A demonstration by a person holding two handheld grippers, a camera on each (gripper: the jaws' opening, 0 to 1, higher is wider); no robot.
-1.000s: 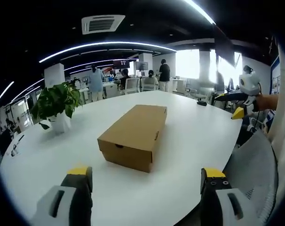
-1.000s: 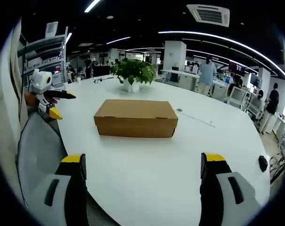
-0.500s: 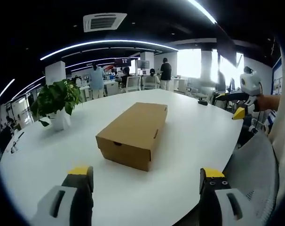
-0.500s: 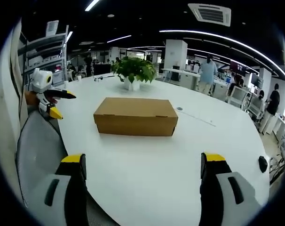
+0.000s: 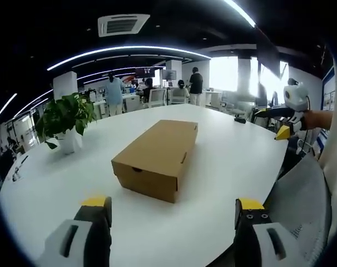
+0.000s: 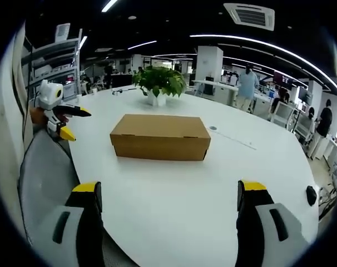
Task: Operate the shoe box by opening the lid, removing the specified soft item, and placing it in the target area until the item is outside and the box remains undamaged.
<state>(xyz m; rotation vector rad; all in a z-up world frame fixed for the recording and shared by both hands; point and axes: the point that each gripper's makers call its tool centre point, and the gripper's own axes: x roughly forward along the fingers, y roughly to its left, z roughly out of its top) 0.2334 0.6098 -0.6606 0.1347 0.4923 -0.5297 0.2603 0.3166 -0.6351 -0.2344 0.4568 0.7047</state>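
Lying closed on the white table (image 5: 224, 161), the brown cardboard shoe box (image 5: 155, 158) sits ahead of the left gripper (image 5: 171, 208), between and beyond its two yellow-tipped jaws, which stand wide apart and hold nothing. In the left gripper view the box's long axis runs away from that gripper and slants to the right, one short end turned toward the jaws. In the right gripper view the shoe box (image 6: 160, 137) lies crosswise ahead of the right gripper (image 6: 168, 192), its long side facing the jaws, well apart from them; this gripper is likewise spread and empty. A potted plant (image 6: 159, 84) stands on the table just beyond the box. The right gripper (image 5: 283, 115) enters the left gripper view at far right, off the table's edge. A mesh chair back (image 6: 46, 178) sits left of the right gripper's jaws.
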